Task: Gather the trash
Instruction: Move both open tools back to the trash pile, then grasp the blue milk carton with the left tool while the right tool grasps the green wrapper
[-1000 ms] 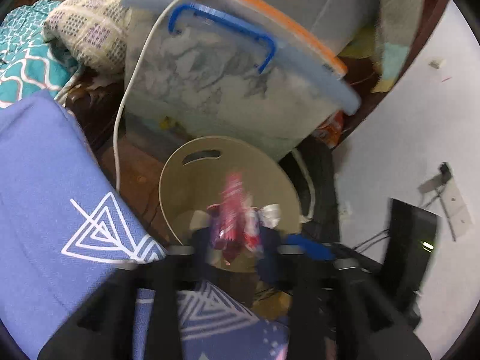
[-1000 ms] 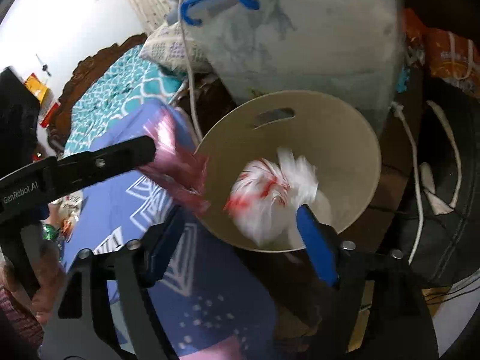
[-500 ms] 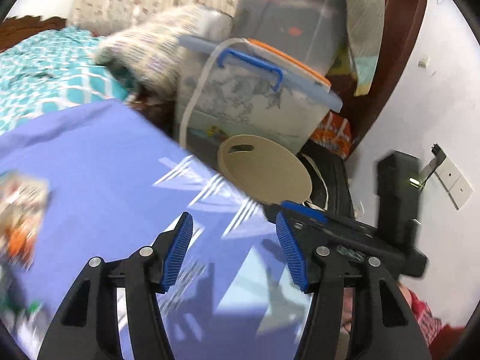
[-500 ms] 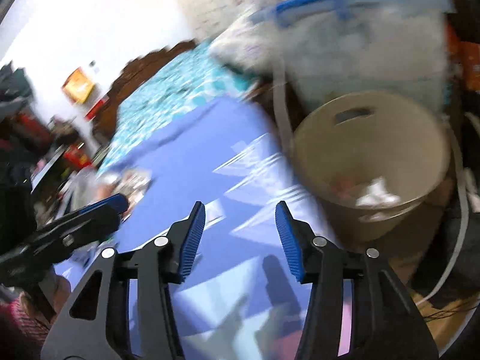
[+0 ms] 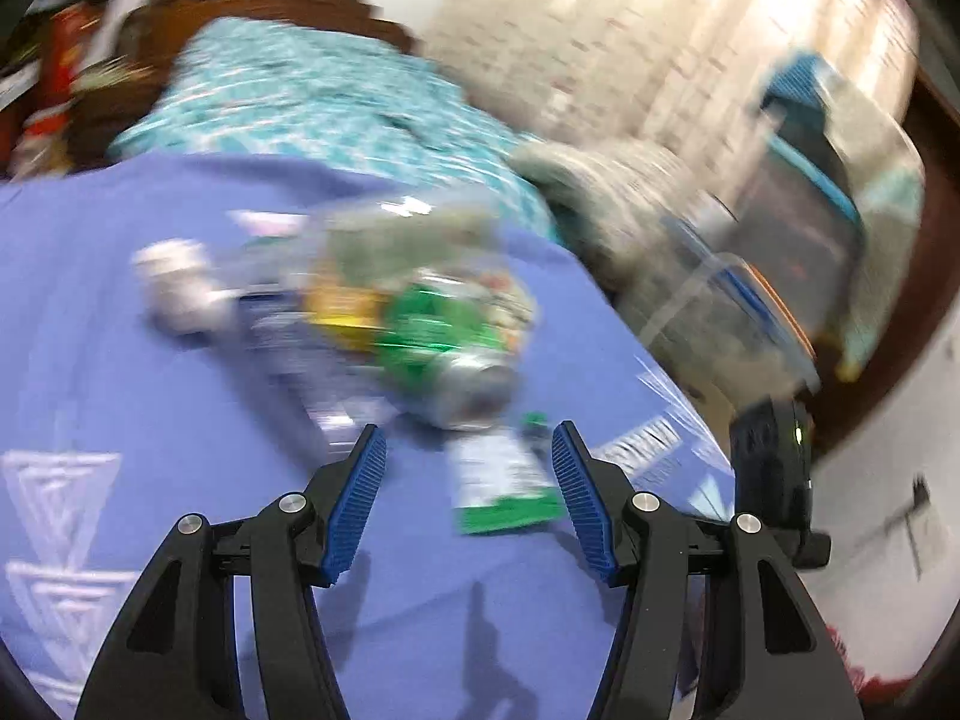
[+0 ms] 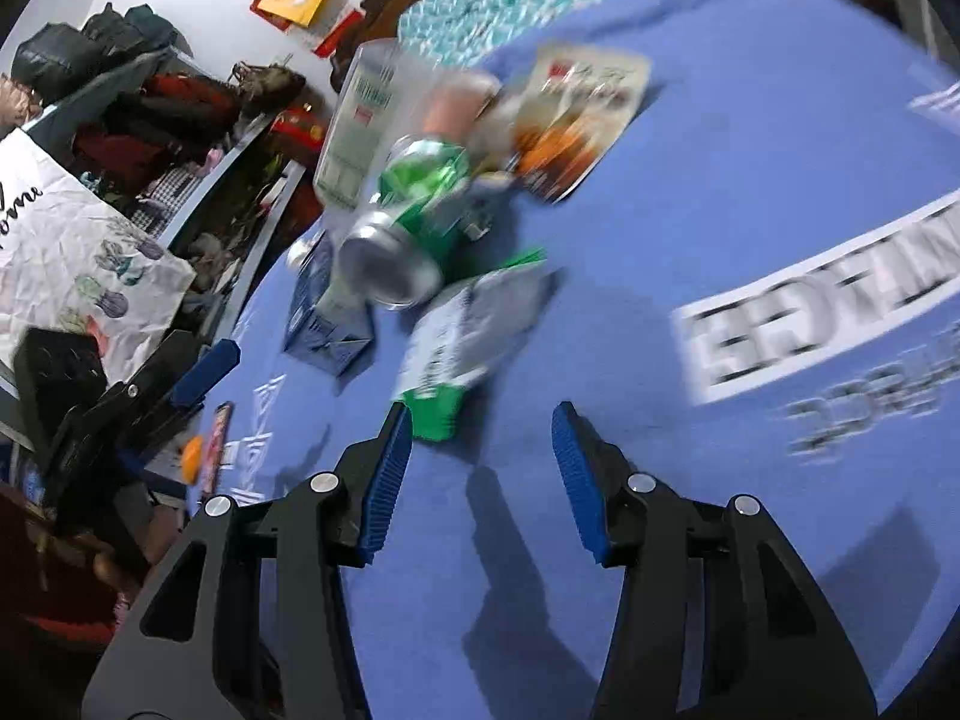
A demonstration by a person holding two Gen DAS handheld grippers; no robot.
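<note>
A pile of trash lies on the blue cloth (image 5: 150,396). A green can (image 5: 447,348) lies on its side, with a green-and-white wrapper (image 5: 501,480) in front of it. My left gripper (image 5: 468,468) is open and empty, just short of the wrapper. In the right wrist view the same can (image 6: 408,228) and wrapper (image 6: 456,348) show, with a clear plastic bottle (image 6: 360,120), an orange snack packet (image 6: 576,120) and a blue carton (image 6: 324,324). My right gripper (image 6: 480,444) is open and empty, to the right of the wrapper's end. The view is blurred.
A teal patterned bedspread (image 5: 324,96) lies beyond the blue cloth. Clear storage boxes (image 5: 780,276) stand at the right. Clothes and a printed bag (image 6: 72,252) hang at the left. The left gripper (image 6: 180,384) shows at the left edge of the right wrist view.
Both grippers let go of their wrappers over the beige bin, opened, and swung away from it to the trash pile on the blue cloth.
</note>
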